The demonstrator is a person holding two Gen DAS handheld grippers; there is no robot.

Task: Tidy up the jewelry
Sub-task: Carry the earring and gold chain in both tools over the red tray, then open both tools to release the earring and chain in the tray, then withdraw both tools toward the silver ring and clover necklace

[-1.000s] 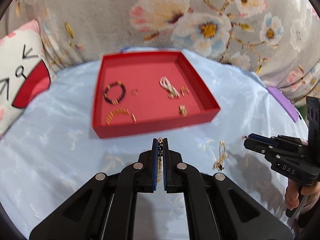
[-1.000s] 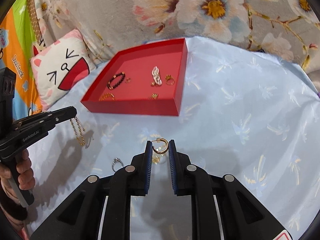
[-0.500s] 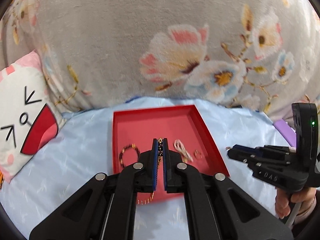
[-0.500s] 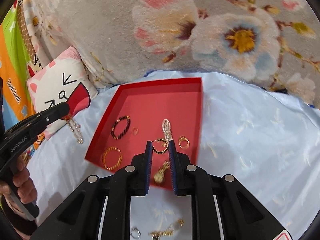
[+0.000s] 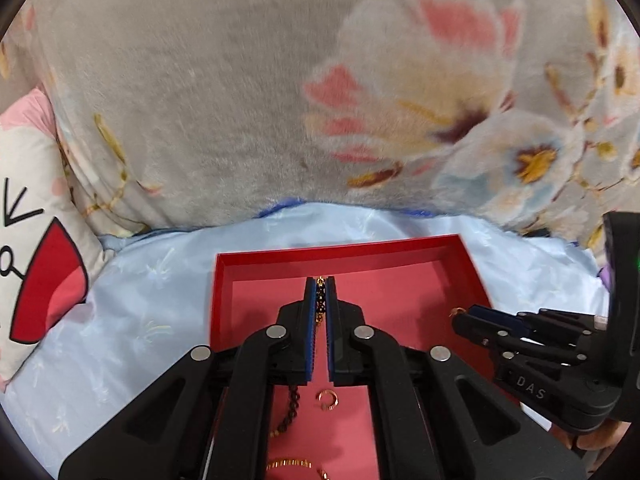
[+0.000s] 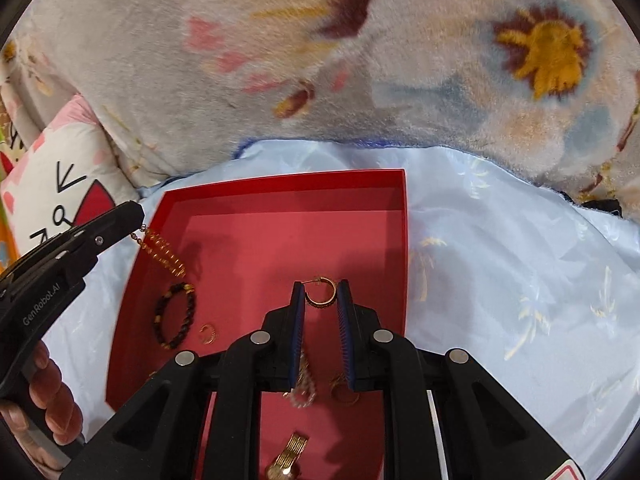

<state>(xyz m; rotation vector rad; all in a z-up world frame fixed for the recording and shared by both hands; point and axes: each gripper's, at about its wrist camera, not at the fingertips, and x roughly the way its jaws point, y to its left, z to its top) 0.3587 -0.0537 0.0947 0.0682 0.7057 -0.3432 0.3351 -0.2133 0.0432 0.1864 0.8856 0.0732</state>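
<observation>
Jewelry everywhere over the shallow red cardboard tray (image 6: 404,216)! Right gripper (image 6: 321,294) has its fingers pinching a gold hoop earring (image 6: 320,297) above the tray floor. Left gripper (image 5: 320,292) has its fingers pressed tight on a gold chain with dark beads (image 6: 162,254), which dangles over the tray's left side. Lying inside already: a dark beaded bracelet (image 6: 175,316), a small gold ring (image 6: 209,334) just beside it, and a gold mesh piece (image 6: 289,456) at the near end. Tray sits on pale blue satin cloth (image 6: 500,280), with a grey floral blanket (image 6: 320,60) behind.
</observation>
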